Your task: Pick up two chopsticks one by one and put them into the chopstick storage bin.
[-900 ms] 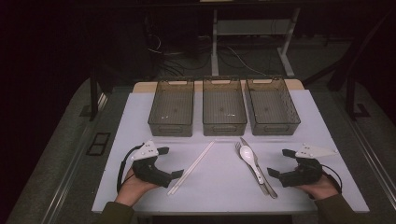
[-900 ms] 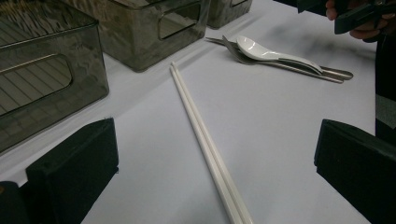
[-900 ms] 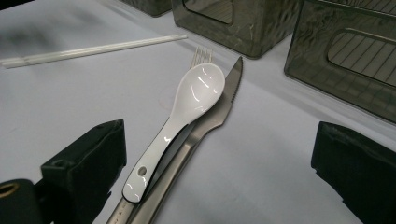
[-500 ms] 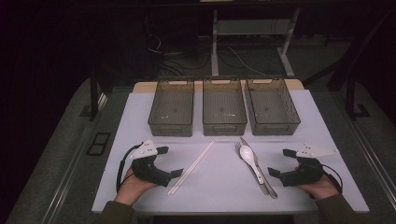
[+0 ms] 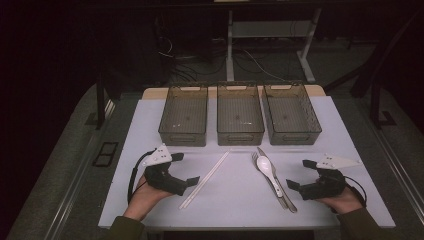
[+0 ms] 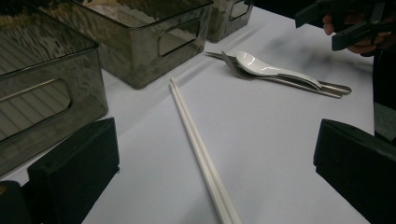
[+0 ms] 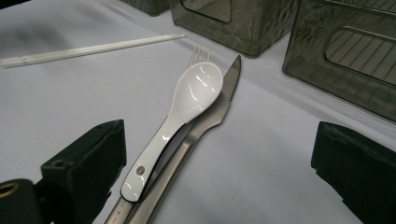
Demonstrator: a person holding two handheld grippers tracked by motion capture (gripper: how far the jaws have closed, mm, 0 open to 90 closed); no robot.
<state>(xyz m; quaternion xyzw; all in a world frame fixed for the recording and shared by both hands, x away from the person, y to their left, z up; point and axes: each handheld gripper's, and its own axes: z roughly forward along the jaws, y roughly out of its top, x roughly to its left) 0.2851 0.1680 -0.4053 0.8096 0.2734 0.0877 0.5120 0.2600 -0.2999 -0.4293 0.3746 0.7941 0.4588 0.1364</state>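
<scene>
A pair of white chopsticks (image 5: 205, 179) lies slanted on the white table top, just right of my left gripper (image 5: 186, 168). That gripper rests low over the table with its jaws open and nothing between them. A white spoon (image 5: 267, 167) lies on top of a metal fork and knife (image 5: 286, 196), left of my right gripper (image 5: 299, 174), which is open and holds nothing. In the left gripper view the chopsticks (image 6: 198, 149) run between the open jaws. In the right gripper view the spoon (image 7: 187, 107), the knife (image 7: 219, 112) and the fork tines (image 7: 201, 52) lie ahead of the open jaws.
Three smoky clear bins stand side by side at the back: left (image 5: 181, 136), middle (image 5: 240, 136), right (image 5: 295, 136). The white table top (image 5: 235, 200) has bare room between the chopsticks and the cutlery. Dark floor and cables lie beyond.
</scene>
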